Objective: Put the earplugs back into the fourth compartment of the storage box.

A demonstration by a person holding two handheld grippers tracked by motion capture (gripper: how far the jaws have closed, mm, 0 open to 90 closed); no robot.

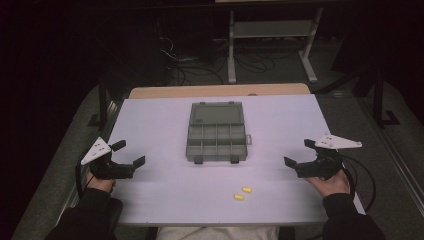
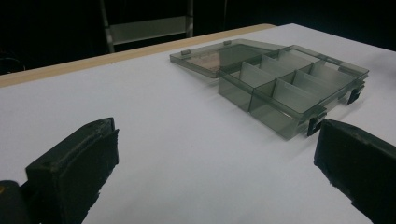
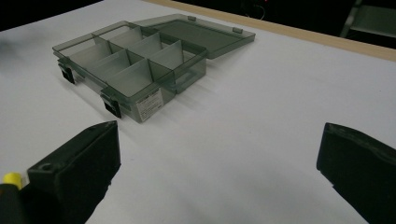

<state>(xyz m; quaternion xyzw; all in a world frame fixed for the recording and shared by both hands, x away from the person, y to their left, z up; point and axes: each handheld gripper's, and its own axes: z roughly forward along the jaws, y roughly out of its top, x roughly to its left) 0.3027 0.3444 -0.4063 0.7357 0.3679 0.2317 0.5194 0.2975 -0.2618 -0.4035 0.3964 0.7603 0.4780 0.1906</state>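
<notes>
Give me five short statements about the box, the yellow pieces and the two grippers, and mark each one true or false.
1. The organizer box has its lid open. True.
2. The two yellow pieces lie inside a compartment of the box. False: they lie on the white table, on the near side of the box.
3. The left gripper is open and holds nothing. True.
4. The right gripper is shut on a yellow piece. False: its jaws stand wide apart with nothing between them.
5. The compartments of the box hold screws. False: they look empty.
</notes>
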